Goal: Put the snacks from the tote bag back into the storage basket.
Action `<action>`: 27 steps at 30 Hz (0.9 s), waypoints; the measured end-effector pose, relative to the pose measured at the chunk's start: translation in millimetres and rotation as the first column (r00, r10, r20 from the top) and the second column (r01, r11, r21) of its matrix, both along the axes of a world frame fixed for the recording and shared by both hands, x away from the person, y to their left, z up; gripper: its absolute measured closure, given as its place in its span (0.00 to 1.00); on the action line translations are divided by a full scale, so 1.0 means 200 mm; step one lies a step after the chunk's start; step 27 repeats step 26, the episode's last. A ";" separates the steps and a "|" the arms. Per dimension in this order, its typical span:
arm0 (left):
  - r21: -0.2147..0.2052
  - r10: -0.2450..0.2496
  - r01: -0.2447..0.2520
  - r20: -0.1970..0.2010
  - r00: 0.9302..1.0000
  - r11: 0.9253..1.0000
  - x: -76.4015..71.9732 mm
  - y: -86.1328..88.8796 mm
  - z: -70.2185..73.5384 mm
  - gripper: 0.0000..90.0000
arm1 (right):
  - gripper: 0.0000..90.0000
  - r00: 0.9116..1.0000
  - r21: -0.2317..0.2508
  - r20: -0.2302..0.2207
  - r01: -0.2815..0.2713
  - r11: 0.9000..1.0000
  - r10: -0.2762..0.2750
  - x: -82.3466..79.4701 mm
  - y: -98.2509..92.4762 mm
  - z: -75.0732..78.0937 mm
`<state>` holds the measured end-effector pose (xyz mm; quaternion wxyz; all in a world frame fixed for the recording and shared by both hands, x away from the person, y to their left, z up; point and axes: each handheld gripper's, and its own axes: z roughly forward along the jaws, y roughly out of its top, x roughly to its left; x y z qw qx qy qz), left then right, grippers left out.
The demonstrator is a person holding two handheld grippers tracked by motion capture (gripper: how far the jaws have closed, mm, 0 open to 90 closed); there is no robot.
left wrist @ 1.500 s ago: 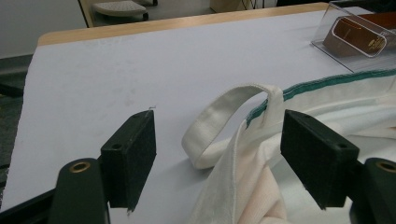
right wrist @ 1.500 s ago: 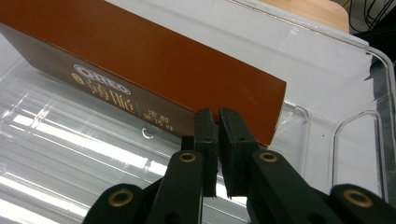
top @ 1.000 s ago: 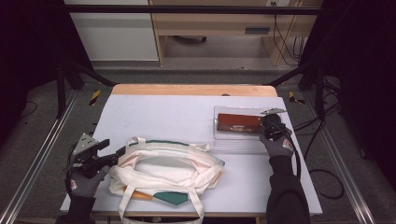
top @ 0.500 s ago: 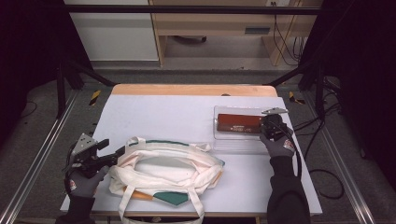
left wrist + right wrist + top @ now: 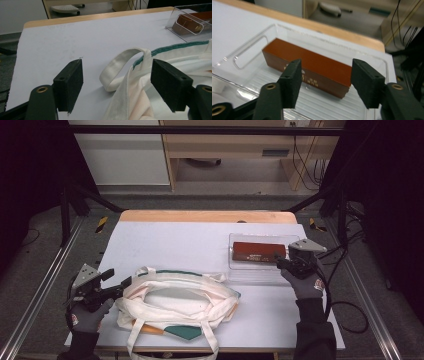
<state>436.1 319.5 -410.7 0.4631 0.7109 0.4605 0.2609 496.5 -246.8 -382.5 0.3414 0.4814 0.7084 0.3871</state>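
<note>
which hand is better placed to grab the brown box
Right. Its open tongs hover at the tray, jaws either side of the brown box. The left tongs are open at the bag, across the table.

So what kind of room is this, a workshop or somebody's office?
Most likely a lab bench set up for recording. A white-topped table stands inside a black metal frame, cables trail along the back wall, and gloved hands hold a tool each.

The left gripper [image 5: 116, 87] has its jaws spread wide above the table [image 5: 62, 42]. The cloth bag [image 5: 140, 97] lies between them, its white handle loop [image 5: 120, 67] on the surface. A clear tray [image 5: 186, 25] holding a brown box [image 5: 190, 22] sits near the far right edge.
</note>
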 end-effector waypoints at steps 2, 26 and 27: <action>-0.001 -0.002 0.002 0.006 1.000 1.000 0.00 0.00 0.00 0.29 | 0.43 1.000 0.015 0.010 -0.006 1.000 0.006 -0.04 -0.01 0.01; 0.022 0.009 -0.009 -0.002 1.000 1.000 -0.03 0.03 -0.06 0.28 | 0.27 0.998 0.109 0.064 0.001 0.994 -0.008 -0.30 -0.09 -0.10; 0.022 0.009 -0.009 -0.002 1.000 1.000 -0.03 0.03 -0.06 0.28 | 0.27 0.998 0.109 0.064 0.001 0.994 -0.008 -0.30 -0.09 -0.10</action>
